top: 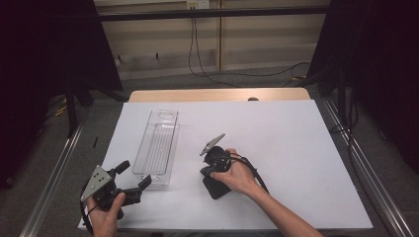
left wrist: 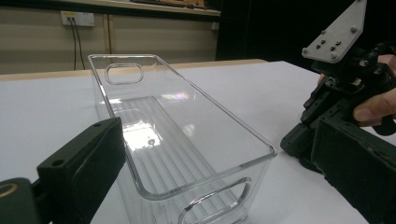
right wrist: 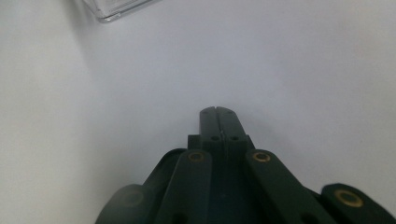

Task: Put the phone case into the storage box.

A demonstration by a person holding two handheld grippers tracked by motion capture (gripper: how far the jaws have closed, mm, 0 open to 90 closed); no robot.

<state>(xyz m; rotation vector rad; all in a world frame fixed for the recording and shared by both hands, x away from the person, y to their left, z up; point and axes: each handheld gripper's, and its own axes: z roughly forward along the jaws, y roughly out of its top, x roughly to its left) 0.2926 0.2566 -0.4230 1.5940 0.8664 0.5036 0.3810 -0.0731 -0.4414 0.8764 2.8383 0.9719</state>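
Note:
A clear, empty plastic bin (top: pixel 158 143) lies lengthwise on the white table (top: pixel 276 133), left of centre. My left gripper (top: pixel 133 175) is held at the table's front left, open, its jaws spread just short of the bin's near end. In the left gripper view the bin (left wrist: pixel 187 135) lies straight ahead of the open left gripper (left wrist: pixel 217 140). A hand holds my right gripper (top: pixel 214 185) right of the bin, tipped down onto the table. Its jaws are pressed together with nothing between them, as the right gripper view (right wrist: pixel 217 111) shows. A bin corner (right wrist: pixel 116 9) sits at top left.
The white sheet covers a wooden tabletop (top: pixel 217 94) that shows at the far edge. Metal rails (top: pixel 54 168) run along both sides of the table. Cables (top: pixel 207 69) lie on the floor behind. Bare white surface stretches right of the right hand.

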